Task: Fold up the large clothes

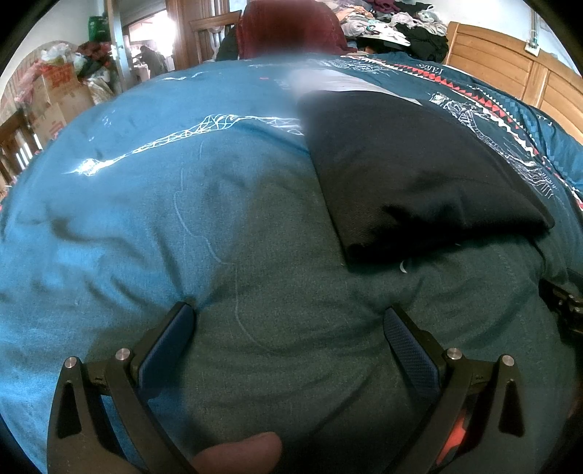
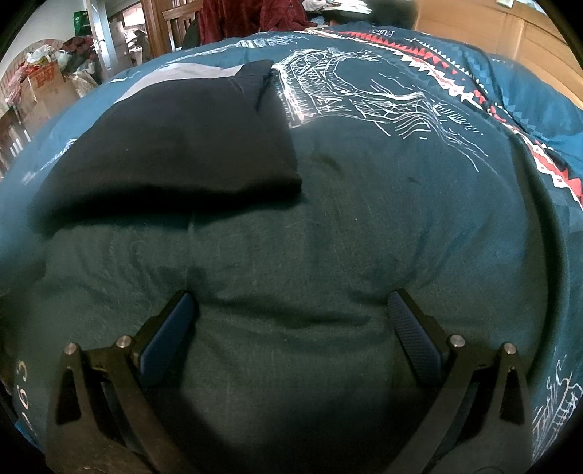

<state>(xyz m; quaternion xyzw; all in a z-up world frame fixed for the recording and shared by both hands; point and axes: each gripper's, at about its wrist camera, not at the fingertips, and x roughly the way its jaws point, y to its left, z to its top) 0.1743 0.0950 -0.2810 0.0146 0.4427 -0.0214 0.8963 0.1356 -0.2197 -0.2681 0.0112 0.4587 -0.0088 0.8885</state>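
Both views low over a bed, teal quilt [image 1: 153, 226] printed with white line drawings and a red-and-white zigzag band [image 2: 448, 73] toward the far side. Left tongs [image 1: 289, 321] spread wide, blue-padded fingers [image 1: 165, 342] well apart, nothing between them but quilt. Right tongs [image 2: 293, 310] likewise released, pads splayed over bare quilt, gripping nothing. Folded dark garment [image 1: 411, 175] lying flat on the quilt, ahead and to the right of the left tongs, clear of both fingers; in the right wrist view the same garment [image 2: 175, 146] ahead and to the left, also well apart from the tips. Near edge of the fold rounded and thick, casting a shadow on the quilt (a pale grey panel [image 2: 182, 73] showing just behind it, blurred in the left view). A fingertip [image 1: 240, 454] visible at the bottom of the left wrist view, between the tong arms. Part of another black device [image 1: 563, 302] at the right edge of that view. Beyond the bed: a wooden headboard [image 1: 510, 62], a heap of mixed clothes [image 1: 400, 22], a dark red fabric shape [image 1: 288, 29] (blurred), cardboard boxes and bags [image 1: 54, 91] at left, an open doorway [image 1: 153, 47] with bright light.
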